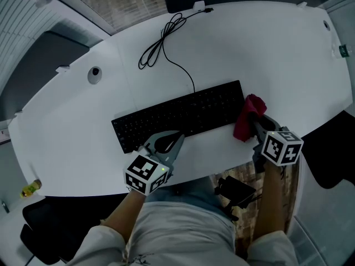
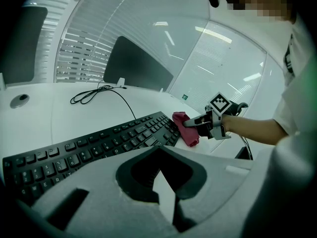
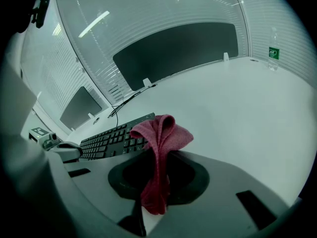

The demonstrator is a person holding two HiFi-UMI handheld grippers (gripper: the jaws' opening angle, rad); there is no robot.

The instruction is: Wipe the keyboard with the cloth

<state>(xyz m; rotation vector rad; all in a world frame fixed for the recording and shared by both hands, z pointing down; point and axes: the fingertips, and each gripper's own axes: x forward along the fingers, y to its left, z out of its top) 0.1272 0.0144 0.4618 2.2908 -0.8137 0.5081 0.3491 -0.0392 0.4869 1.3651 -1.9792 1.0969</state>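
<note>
A black keyboard (image 1: 183, 115) lies slanted across the middle of the white table (image 1: 266, 49). Just off its right end a red cloth (image 1: 246, 117) hangs bunched from my right gripper (image 1: 254, 121), which is shut on it. In the right gripper view the cloth (image 3: 159, 142) drapes over the meeting jaws, with the keyboard (image 3: 111, 138) to the left behind it. My left gripper (image 1: 176, 138) rests at the keyboard's front edge, shut with nothing in it. The left gripper view looks over its closed jaws to the keyboard (image 2: 89, 150), the cloth (image 2: 184, 127) and the right gripper (image 2: 198, 124).
The keyboard's cable (image 1: 162, 42) coils toward the table's far edge. A round grommet (image 1: 95, 74) sits at the left. A small bottle (image 1: 344, 51) stands near the far right edge. The table's near edge runs just under both grippers, beside a black chair (image 1: 47, 226).
</note>
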